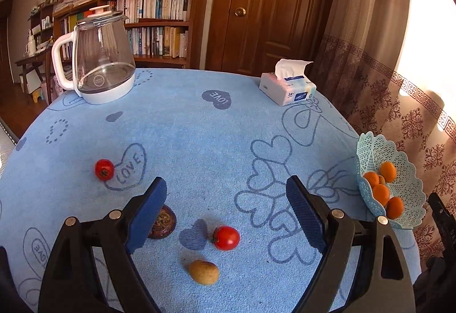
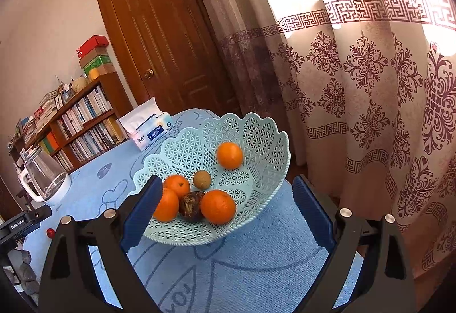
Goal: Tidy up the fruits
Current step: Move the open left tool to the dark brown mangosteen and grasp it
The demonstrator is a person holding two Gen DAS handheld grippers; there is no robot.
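Red tomato (image 1: 226, 237) sat between my wide-open left jaws on the bench (image 1: 199, 128); right jaws hung empty over the basket (image 2: 256, 142). Next I'd probably close on it.

Pale blue lattice basket (image 2: 256, 142) with scalloped rim, standing upright near the desk's edge by the curtain. Inside: four oranges (image 2: 229, 155), one apart toward the far wall, three clustered at the near side; a small tan round fruit (image 2: 202, 179) between them; a dark wrinkled fruit (image 2: 190, 205) touching the front oranges. Loose on the blue cloth: two red tomatoes (image 1: 226, 237), one well apart at left (image 1: 104, 169); a brownish oval fruit (image 1: 203, 272) just beside the nearer tomato; a dark wrinkled fruit (image 1: 163, 223) near both.
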